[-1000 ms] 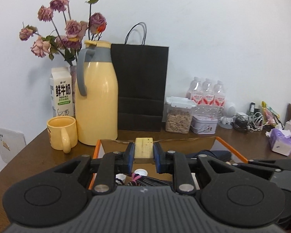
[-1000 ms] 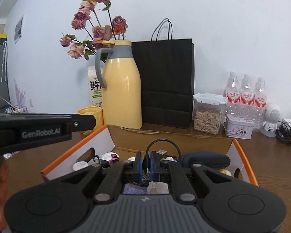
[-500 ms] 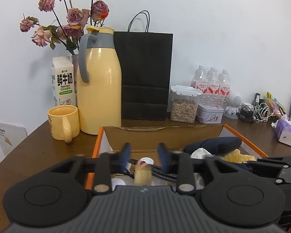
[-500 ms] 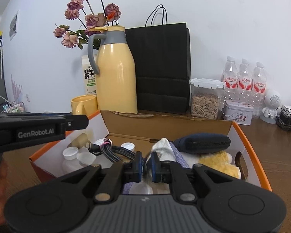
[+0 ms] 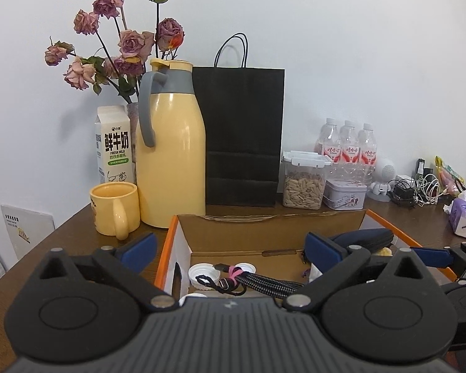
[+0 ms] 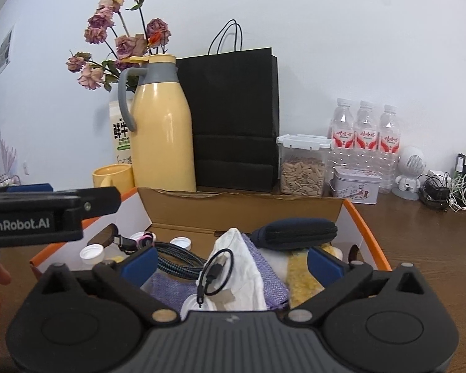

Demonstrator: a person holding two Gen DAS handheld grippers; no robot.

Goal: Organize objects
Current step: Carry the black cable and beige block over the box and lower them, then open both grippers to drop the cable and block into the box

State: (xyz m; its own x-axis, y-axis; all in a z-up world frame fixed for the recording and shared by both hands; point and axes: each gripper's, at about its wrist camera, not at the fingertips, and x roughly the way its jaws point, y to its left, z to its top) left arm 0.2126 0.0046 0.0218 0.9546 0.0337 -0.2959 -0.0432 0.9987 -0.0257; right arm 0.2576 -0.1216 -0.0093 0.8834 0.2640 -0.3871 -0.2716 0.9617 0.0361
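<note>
Opening empty over one box (image 6: 362, 217): two grippers, left (image 5: 230, 248) and right (image 6: 231, 262); three water bottles (image 6: 366, 130) behind.

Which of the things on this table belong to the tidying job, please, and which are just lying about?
Part of the job:
- box
- braided cable
- thin black cable
- white cloth
- dark pouch
- bottle caps

Just lying about:
- flask
- mug
- milk carton
- black bag
- seed jar
- water bottles

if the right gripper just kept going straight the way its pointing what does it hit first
Most likely the white cloth with the small black cable looped on it, piled in the orange-edged cardboard box. The right gripper tilts slightly down at that pile, jaws opening with nothing gripped. Depth is hard to judge through the fisheye.
</note>
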